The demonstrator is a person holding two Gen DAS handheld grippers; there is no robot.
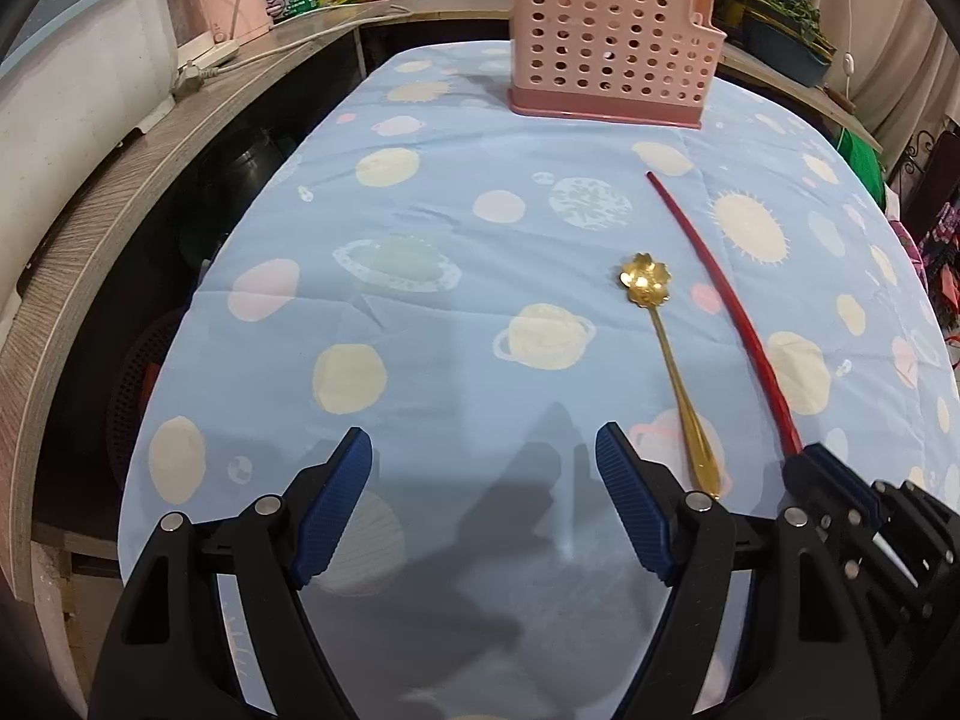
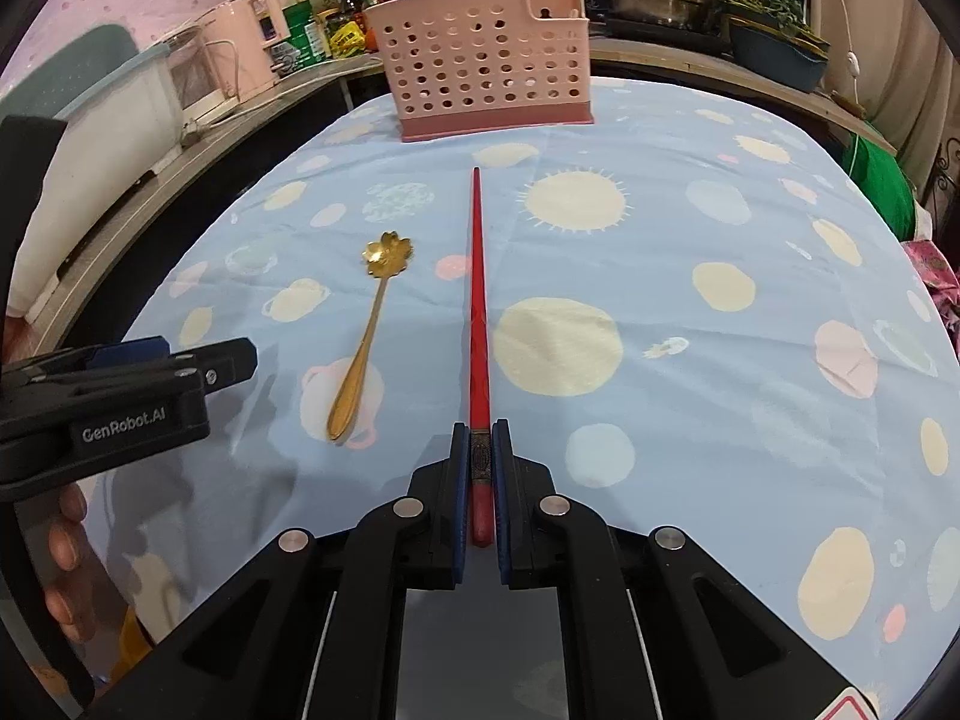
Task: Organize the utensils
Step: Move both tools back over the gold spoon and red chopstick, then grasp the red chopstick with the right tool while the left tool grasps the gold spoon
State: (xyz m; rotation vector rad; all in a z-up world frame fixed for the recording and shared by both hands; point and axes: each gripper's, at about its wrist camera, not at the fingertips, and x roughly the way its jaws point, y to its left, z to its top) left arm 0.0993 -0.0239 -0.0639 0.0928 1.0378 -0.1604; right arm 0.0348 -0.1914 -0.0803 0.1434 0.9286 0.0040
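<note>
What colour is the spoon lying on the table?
Gold spoon, seen best in the right wrist view.

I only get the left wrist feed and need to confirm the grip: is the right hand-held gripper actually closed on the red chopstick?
Observer: Yes. The right hand-held gripper is shut on the red chopstick, near its thick end.
Operator: Is it one stick or two?
Observer: It looks like one; I can't rule out a second beneath it.
Operator: Which way does it point?
Observer: The tip aims at the pink basket, left of its notched end.
</note>
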